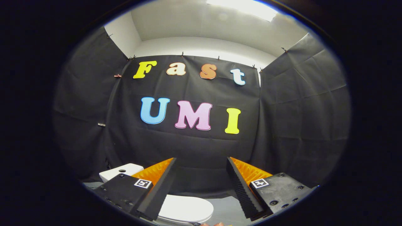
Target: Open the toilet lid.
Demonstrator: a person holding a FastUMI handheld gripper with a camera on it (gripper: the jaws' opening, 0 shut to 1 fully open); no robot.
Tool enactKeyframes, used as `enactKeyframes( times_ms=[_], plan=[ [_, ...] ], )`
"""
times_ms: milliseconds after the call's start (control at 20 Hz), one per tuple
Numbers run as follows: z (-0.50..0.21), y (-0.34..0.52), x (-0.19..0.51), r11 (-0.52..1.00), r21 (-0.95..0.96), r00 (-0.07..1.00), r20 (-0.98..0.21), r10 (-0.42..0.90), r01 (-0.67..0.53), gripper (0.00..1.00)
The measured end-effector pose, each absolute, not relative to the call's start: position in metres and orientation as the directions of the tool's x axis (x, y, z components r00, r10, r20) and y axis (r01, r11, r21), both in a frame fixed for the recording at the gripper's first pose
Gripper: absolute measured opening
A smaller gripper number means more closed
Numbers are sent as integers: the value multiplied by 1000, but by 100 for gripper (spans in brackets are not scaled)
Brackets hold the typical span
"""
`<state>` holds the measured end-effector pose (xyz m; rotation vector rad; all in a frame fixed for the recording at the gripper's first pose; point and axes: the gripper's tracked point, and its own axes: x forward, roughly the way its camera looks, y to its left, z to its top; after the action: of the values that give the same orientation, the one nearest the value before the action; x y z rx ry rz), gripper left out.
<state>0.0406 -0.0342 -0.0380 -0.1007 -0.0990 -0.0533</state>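
Gripper (201, 188) observed with its two fingers spread wide apart, nothing held between them and neither finger in contact with any object. Each finger carries a small square marker tag on its base block. The toilet (125, 172) sits low, below and to the left of the fingers; all positions here are taken from it. Its white tank is partly hidden behind the left finger, with a dark round button on top. The toilet lid (187, 207) is white, oval and lies flat, closed over the bowl, extending from the tank toward the gripper; its near edge shows beneath the gap between the fingers, closer to the left finger. The lid is clear of both fingers. Pale grey floor (224, 207) lies just right of the lid. Black cloth wall (201, 147) hangs directly behind the tank and along both sides. White ceiling (201, 28) with a bright light panel (241, 8) is above.
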Motion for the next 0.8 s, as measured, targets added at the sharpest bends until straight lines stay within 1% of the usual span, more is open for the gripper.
enactKeyframes(
  times_ms=[200,500,800],
  plan=[
    [-78,-38,54,988,-143,996,81,-42,54,98],
    [-136,-51,74,986,-160,998,44,-42,49,98],
    [-206,-62,87,985,-174,1000,14,-18,20,98]
  ],
)
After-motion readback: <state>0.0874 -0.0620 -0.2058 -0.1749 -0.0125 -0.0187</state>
